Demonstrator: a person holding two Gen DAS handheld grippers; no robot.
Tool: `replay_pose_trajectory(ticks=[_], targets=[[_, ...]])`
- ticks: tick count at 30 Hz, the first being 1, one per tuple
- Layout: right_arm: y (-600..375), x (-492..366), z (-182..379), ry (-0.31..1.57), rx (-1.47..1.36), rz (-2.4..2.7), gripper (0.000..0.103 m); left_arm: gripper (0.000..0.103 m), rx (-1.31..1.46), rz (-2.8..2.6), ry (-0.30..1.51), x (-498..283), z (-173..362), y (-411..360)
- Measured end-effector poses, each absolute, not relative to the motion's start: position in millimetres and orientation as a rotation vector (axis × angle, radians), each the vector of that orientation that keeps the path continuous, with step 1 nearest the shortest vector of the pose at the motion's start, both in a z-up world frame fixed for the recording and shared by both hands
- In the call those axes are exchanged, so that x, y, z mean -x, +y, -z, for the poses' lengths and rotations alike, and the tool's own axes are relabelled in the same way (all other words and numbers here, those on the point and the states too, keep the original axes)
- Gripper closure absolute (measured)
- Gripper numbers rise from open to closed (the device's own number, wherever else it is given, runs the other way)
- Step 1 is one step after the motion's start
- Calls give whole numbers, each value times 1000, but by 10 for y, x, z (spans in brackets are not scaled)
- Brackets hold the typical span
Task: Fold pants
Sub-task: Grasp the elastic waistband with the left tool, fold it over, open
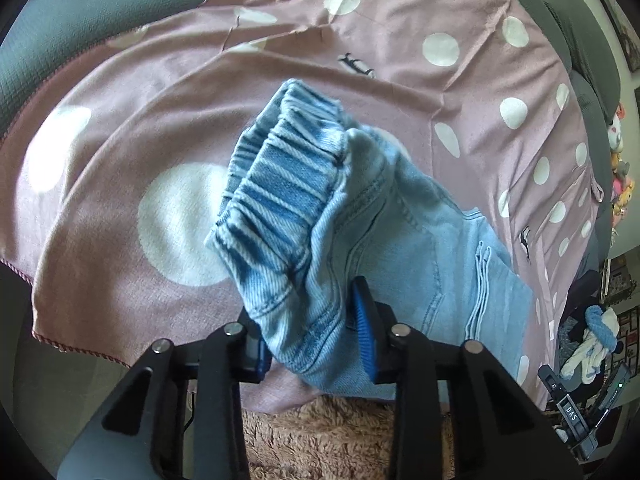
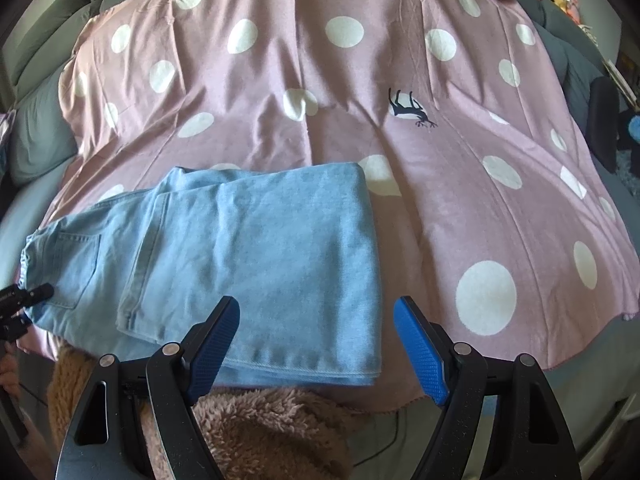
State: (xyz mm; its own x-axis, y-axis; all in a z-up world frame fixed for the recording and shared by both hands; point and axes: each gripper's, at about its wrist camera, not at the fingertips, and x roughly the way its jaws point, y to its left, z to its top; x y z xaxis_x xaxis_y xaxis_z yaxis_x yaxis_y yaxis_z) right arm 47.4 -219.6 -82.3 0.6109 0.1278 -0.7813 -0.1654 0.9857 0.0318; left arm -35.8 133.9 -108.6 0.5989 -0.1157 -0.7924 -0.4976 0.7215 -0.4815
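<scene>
Light blue denim pants (image 2: 248, 248) lie folded lengthwise on a pink blanket with white dots (image 2: 440, 200), waist to the left and hems toward me. In the left wrist view my left gripper (image 1: 316, 344) is shut on the waist end of the pants (image 1: 320, 240). Bunched denim fills the gap between its blue pads (image 1: 366, 336), and the gathered elastic waistband (image 1: 280, 184) stands up off the blanket. My right gripper (image 2: 318, 348) is open just above the hem edge, nothing between its fingers. Part of the left gripper (image 2: 28, 298) shows at the far left.
A fluffy brown cloth (image 2: 260, 432) sits under the blanket's near edge. Grey cushions (image 1: 60, 40) ring the blanket at the back and left. Stuffed toys (image 1: 620, 168) and a pile of socks (image 1: 596, 340) lie off to the right.
</scene>
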Motion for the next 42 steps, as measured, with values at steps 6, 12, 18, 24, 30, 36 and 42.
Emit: replay_pose_trajectory(ticks=[6,12,18,24,30,36,42], targets=[[-2253,-454,784,889,35,-152,24,78,688,-211,822,325,656,1177],[-2339,-453,786,889,16,-136,24,84,644,-83,741,168,280,907],[-2434,-455,799,885,-8,-126,24,85,525,17,755,-108,161,481],[-2563,-476,827,890,-38,-104,24,85,383,131,843,-427,310,33],[-2646,-509,878,904,-62,-97,24,85,328,199,964,-729,654,-276],[-2701,-541,948,922,-78,-92,24,82,323,211,1065,-903,1028,-427],[-2719,-577,982,936,-89,-101,24,38,432,292,1090,-850,963,-308]])
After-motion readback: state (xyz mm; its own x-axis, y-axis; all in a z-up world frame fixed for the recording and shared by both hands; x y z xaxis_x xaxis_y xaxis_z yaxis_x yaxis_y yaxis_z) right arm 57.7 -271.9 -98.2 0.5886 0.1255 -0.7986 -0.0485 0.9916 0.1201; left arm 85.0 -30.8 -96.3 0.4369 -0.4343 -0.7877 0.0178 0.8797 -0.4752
